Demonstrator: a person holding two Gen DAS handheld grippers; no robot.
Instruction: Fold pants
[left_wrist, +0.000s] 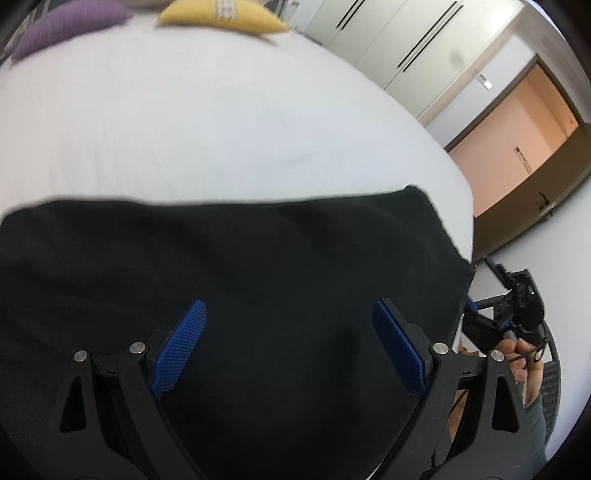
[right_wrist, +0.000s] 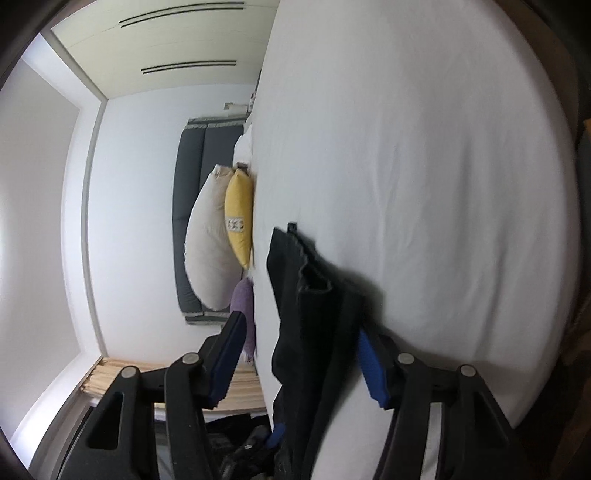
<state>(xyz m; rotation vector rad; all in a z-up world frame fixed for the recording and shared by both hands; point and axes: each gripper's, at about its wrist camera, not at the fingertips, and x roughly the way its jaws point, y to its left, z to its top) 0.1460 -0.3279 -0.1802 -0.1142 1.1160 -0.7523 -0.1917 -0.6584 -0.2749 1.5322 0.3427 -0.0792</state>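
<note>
Black pants (left_wrist: 258, 258) lie spread flat on the white bed (left_wrist: 184, 129), their far edge running straight across the sheet. My left gripper (left_wrist: 290, 306) hangs just above the cloth, tilted down at it. It is open wide, and its blue pads (left_wrist: 184, 343) have nothing between them. The right wrist view is rolled sideways. There, an end of the pants (right_wrist: 314, 314) with a hem opening passes between the fingers of my right gripper (right_wrist: 301, 325). That gripper is open, and its left pad (right_wrist: 229, 354) stands clear of the cloth. A hand (left_wrist: 517, 354) shows at the pants' right edge.
A yellow pillow (left_wrist: 221, 16) and a purple pillow (left_wrist: 66, 26) lie at the head of the bed, with a pale pillow (right_wrist: 210, 240) against the grey headboard (right_wrist: 188, 177). The bed's corner (left_wrist: 461, 206) drops off near a brown door (left_wrist: 517, 147). White wardrobes (left_wrist: 388, 40) line the wall.
</note>
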